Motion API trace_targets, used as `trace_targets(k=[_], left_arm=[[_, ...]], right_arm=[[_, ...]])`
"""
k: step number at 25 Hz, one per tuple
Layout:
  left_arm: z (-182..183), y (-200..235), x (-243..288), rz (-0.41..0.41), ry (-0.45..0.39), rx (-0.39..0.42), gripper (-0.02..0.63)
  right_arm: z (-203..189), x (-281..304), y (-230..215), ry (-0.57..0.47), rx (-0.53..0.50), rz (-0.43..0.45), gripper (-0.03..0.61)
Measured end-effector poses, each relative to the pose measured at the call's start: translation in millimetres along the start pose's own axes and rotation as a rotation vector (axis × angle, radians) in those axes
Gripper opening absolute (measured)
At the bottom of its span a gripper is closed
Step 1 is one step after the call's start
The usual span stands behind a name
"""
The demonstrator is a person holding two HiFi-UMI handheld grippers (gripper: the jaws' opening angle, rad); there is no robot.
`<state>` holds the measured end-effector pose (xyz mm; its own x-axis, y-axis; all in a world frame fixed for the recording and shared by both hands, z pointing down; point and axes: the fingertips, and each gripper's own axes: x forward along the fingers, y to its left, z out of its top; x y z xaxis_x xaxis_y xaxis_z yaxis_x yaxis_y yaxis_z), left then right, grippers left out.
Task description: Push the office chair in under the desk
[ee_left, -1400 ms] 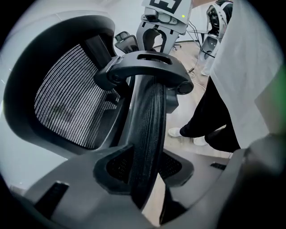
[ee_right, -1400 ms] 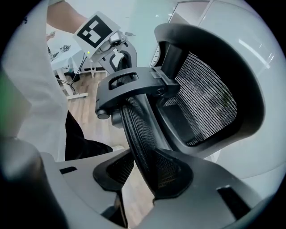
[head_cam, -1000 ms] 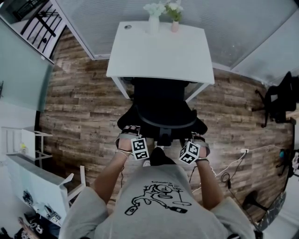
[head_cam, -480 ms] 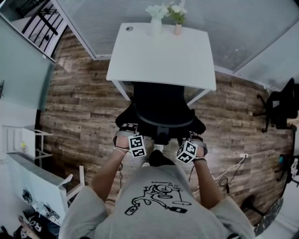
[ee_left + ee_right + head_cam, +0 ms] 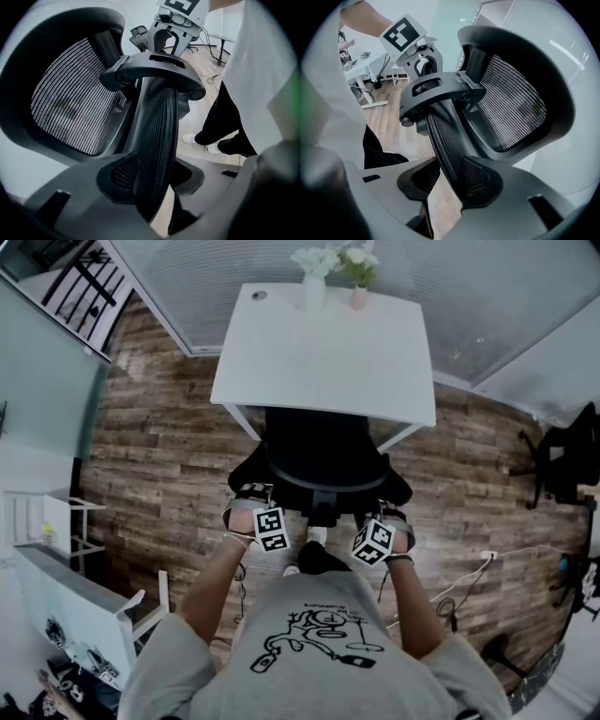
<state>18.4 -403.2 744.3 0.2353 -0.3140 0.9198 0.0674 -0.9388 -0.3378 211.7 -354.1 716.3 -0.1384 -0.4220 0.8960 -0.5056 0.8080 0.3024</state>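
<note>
The black mesh office chair (image 5: 323, 451) stands with its seat under the white desk (image 5: 323, 352) and its back toward me. My left gripper (image 5: 249, 502) is at the left edge of the chair back and my right gripper (image 5: 394, 519) at the right edge. In the left gripper view the left gripper (image 5: 154, 187) has the mesh rim (image 5: 154, 140) between its jaws, which are opening, and floor shows beside the rim. In the right gripper view the right gripper (image 5: 450, 183) holds the rim (image 5: 447, 140) between its pads.
Two vases of flowers (image 5: 312, 277) stand at the desk's far edge. A white shelf unit (image 5: 56, 521) is at the left. Another black chair (image 5: 567, 451) and floor cables (image 5: 469, 568) lie to the right. My shoes (image 5: 317, 535) are just behind the chair.
The chair has slid a little farther under the desk, and both grippers have moved forward with its back.
</note>
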Motion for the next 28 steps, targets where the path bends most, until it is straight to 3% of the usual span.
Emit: trace_targets(k=[18, 28], left_arm=[[-5, 31, 11, 0.032, 0.033, -0.032, 0.166], [-11, 38, 7, 0.128, 0.065, -0.073, 0.199]], right_arm=[[14, 17, -32, -0.012, -0.031, 0.001, 0.155], [23, 18, -32, -0.063, -0.024, 0.013, 0.165]])
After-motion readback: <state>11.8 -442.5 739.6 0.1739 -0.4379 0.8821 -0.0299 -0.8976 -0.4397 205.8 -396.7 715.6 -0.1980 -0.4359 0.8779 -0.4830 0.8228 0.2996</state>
